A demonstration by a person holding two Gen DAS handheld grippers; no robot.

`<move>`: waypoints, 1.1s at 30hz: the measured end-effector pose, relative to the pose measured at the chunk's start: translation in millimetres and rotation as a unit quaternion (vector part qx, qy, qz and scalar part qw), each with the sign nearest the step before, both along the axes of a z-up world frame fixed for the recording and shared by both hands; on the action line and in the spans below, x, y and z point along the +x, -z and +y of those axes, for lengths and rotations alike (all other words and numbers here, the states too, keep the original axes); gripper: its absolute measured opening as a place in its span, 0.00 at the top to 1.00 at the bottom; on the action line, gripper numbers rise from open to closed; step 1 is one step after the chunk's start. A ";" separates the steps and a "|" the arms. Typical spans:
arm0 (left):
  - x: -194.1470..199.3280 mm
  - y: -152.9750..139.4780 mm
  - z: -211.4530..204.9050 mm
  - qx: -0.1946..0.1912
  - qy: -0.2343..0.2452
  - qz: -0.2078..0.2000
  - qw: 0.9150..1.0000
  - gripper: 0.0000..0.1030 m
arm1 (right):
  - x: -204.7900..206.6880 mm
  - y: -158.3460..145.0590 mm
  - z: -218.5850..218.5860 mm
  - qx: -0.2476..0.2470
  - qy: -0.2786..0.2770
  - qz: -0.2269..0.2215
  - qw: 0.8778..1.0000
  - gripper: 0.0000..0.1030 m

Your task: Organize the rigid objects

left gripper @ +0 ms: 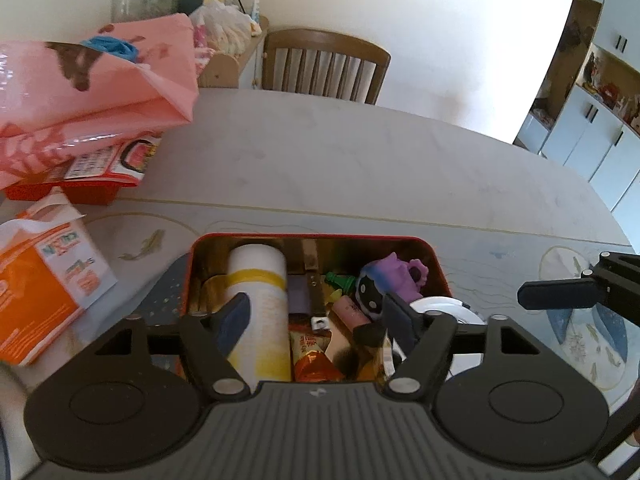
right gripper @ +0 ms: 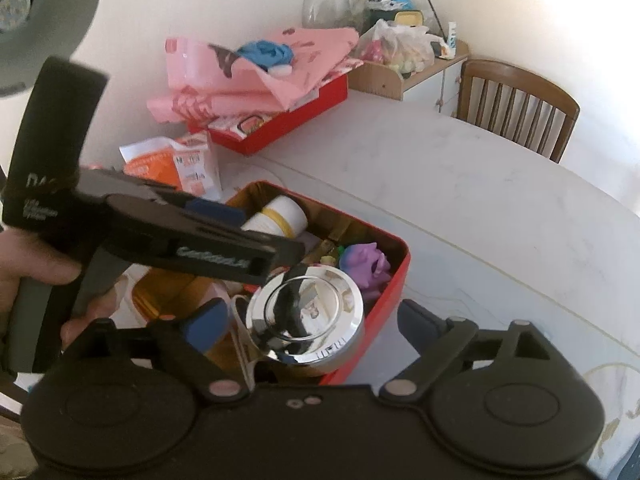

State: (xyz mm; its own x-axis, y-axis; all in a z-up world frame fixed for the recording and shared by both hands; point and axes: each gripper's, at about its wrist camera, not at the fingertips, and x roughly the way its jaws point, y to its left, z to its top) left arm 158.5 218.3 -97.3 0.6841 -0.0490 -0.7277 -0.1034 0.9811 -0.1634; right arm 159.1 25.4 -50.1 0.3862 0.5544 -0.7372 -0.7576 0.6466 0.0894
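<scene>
A: Where do the things lie?

B: The red tin [left gripper: 436, 264] stands on the table [left gripper: 360, 160] near its front edge, packed with a white bottle [left gripper: 260, 304], a purple toy [left gripper: 396, 276] and small items. A chrome disc [right gripper: 308, 320] rests on top at the tin's near right corner.

A: And the tools?

B: The left gripper [left gripper: 316, 320] is spread wide above the bottle, gripping nothing. The right gripper [right gripper: 312, 320] is likewise wide, its pads clear of the disc.

A: Hazard?

B: Probably the disc: perched on the rim, a nudge from either finger could slide it onto the table.
</scene>
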 end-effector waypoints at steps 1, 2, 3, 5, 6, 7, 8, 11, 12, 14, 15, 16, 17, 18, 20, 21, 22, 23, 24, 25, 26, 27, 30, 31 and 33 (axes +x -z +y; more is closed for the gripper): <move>-4.3 -2.7 -0.5 -0.001 -0.001 -0.002 1.000 0.23 | -1.6 -2.6 -3.3 0.007 0.002 0.002 1.000 0.09; -8.4 -5.3 -1.5 0.001 -0.002 -0.004 1.000 0.23 | -3.3 -4.8 -5.9 0.012 0.003 0.003 1.000 0.07; -13.3 -8.6 -3.1 0.004 -0.004 -0.006 1.000 0.23 | -4.9 -7.5 -9.1 0.017 0.006 0.002 1.000 0.06; -21.3 -14.3 -6.3 0.009 -0.003 -0.011 1.000 0.21 | -8.0 -13.0 -15.3 0.028 0.010 -0.001 1.000 0.04; -26.0 -18.0 -7.3 0.008 -0.004 -0.016 1.000 0.20 | -9.5 -15.5 -18.0 0.034 0.010 -0.001 0.999 0.04; -30.1 -21.6 -8.0 0.007 -0.007 -0.021 1.000 0.19 | -11.8 -18.0 -20.9 0.040 0.007 0.001 0.999 0.03; -34.2 -25.3 -8.6 0.006 -0.011 -0.024 1.000 0.18 | -14.3 -20.2 -23.2 0.045 0.007 0.000 0.999 0.01; -44.9 -34.2 -10.7 0.004 -0.018 -0.034 0.999 0.17 | -21.8 -26.5 -29.6 0.062 0.004 -0.004 0.998 0.00; -48.4 -36.9 -11.2 0.003 -0.019 -0.037 0.999 0.15 | -23.8 -28.7 -32.0 0.067 0.002 -0.003 0.998 0.00; -54.9 -41.9 -12.1 0.000 -0.021 -0.042 0.999 0.08 | -30.0 -33.4 -39.4 0.080 -0.004 -0.004 0.997 0.00; -57.9 -43.9 -12.0 -0.002 -0.022 -0.044 0.999 0.02 | -33.0 -35.5 -42.5 0.084 -0.005 -0.006 0.996 0.00; -61.0 -45.6 -12.3 -0.003 -0.024 -0.047 0.999 0.00 | -35.4 -37.6 -44.8 0.088 -0.005 -0.007 0.996 0.00; -65.0 -47.6 -12.7 -0.004 -0.026 -0.050 0.998 0.00 | -38.6 -39.7 -47.5 0.091 -0.005 -0.009 0.996 0.00; -68.4 -49.3 -13.6 -0.003 -0.028 -0.051 0.998 0.00 | -41.4 -41.6 -49.5 0.090 -0.004 -0.012 0.996 0.00; -75.5 -52.2 -14.6 -0.004 -0.032 -0.056 0.998 0.00 | -46.5 -45.5 -54.9 0.092 0.000 -0.017 0.996 0.00; -79.0 -53.8 -15.0 -0.006 -0.034 -0.057 0.998 0.00 | -48.5 -47.2 -58.0 0.094 0.002 -0.018 0.995 0.00; -82.0 -55.0 -15.7 -0.005 -0.034 -0.058 0.998 0.00 | -50.1 -48.9 -61.0 0.097 0.005 -0.019 0.995 0.00; -86.1 -56.6 -17.5 0.001 -0.035 -0.059 0.998 0.00 | -51.9 -50.9 -65.0 0.102 0.009 -0.021 0.995 0.00; -89.6 -58.1 -19.5 0.007 -0.034 -0.061 0.998 0.00 | -53.3 -52.4 -68.5 0.106 0.013 -0.023 0.994 0.00; -93.9 -59.7 -21.8 0.012 -0.033 -0.064 0.997 0.00 | -54.4 -54.0 -72.6 0.110 0.017 -0.023 0.993 0.00; -97.2 -60.9 -24.0 0.019 -0.034 -0.066 0.997 0.00 | -55.4 -55.7 -76.9 0.116 0.024 -0.022 0.993 0.00; -100.9 -62.4 -27.4 0.031 -0.036 -0.067 0.997 0.00 | -56.0 -57.1 -80.4 0.122 0.029 -0.021 0.992 0.00; -110.9 -66.1 -35.5 0.050 -0.038 -0.068 0.996 0.00 | -59.3 -60.4 -87.3 0.133 0.046 -0.024 0.990 0.00; -114.2 -67.4 -38.0 0.050 -0.036 -0.069 0.996 0.00 | -61.5 -61.1 -88.3 0.133 0.050 -0.030 0.989 0.00; -121.3 -70.2 -43.7 0.057 -0.036 -0.072 0.995 0.00 | -65.4 -61.7 -90.2 0.131 0.053 -0.038 0.989 0.00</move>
State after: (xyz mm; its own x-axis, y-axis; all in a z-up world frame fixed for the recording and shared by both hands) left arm 37.2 174.7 -27.1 0.7807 0.0820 -0.6195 -0.1581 0.9850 -0.0688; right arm 93.7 -64.8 11.6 0.5018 0.6763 -0.5393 -0.6975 0.6851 0.2101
